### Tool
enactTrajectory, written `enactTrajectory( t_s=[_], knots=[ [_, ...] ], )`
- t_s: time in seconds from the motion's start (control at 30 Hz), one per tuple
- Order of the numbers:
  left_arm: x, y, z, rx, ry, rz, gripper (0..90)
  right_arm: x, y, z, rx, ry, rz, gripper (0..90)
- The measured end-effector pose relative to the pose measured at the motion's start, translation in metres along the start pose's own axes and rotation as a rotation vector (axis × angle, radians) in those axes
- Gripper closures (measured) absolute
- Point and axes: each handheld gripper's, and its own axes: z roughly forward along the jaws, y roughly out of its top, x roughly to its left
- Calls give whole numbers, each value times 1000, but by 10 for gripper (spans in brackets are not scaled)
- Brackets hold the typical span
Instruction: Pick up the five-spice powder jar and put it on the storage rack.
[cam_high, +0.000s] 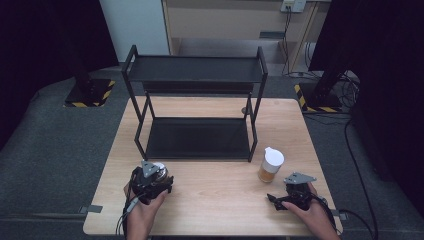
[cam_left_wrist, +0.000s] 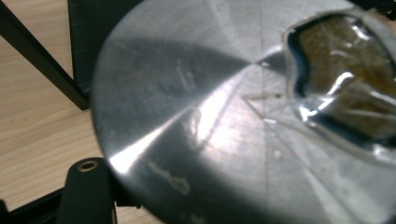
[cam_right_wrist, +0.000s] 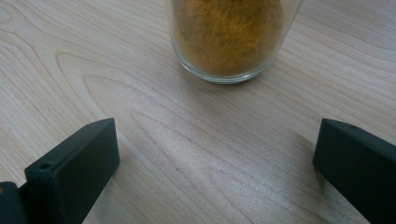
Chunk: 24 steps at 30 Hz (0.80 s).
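From above, the left gripper (cam_high: 161, 181) clamps an upright can (cam_high: 160, 172) near the table's (cam_high: 215, 210) front-left edge, rack (cam_high: 197, 137) at 12 o'clock; its own view shows the can's lid (cam_left_wrist: 210, 116) facing up; the right gripper (cam_right_wrist: 215, 163), jaws wide and empty, faces the jar (cam_right_wrist: 231, 42) at 12 o'clock across bare wood.

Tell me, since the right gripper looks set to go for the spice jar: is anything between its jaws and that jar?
Nothing visible. The right gripper has its jaws wide open, with bare wooden table between them and the spice jar just ahead.
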Motion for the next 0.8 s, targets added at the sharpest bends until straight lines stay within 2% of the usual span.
enactTrajectory(
  t_s=[0.47,0.8],
  knots=[
    [3,14,19,-11,19,-5,296,0,0,0,0,0,0,14],
    [8,31,37,-4,21,0,296,0,0,0,-1,1,0,14]
  ],
)
